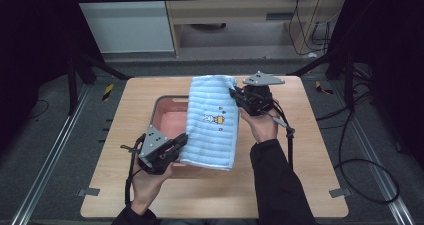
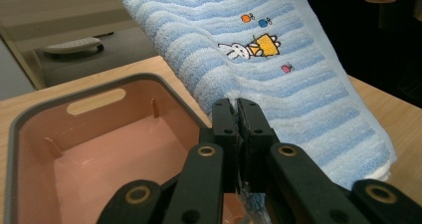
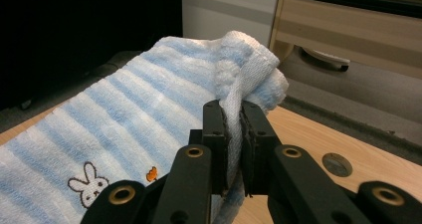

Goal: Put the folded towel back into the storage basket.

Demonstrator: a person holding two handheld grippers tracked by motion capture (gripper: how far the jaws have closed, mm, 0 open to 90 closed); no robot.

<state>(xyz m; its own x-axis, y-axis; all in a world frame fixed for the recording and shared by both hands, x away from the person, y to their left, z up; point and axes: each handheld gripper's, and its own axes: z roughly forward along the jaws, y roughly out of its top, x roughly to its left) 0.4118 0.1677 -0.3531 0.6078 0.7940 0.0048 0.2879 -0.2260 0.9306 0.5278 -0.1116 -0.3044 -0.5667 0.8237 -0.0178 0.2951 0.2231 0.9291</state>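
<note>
Left gripper: fingers clamped on the near edge of the towel, a thin fold of cloth pinched between them. Right gripper: fingers clamped on a bunched far corner of the same towel.

Towel is folded, blue-and-white striped terry with a small rabbit motif, held stretched between the two grippers. It hangs partly above the pink tub and partly above the desk.

Handling, as a judgement: light, soft, limp, sags between the grips. Terry pile gives good friction, so slip is unlikely. Best hold is at edges or corners, catching all the layers.
</note>
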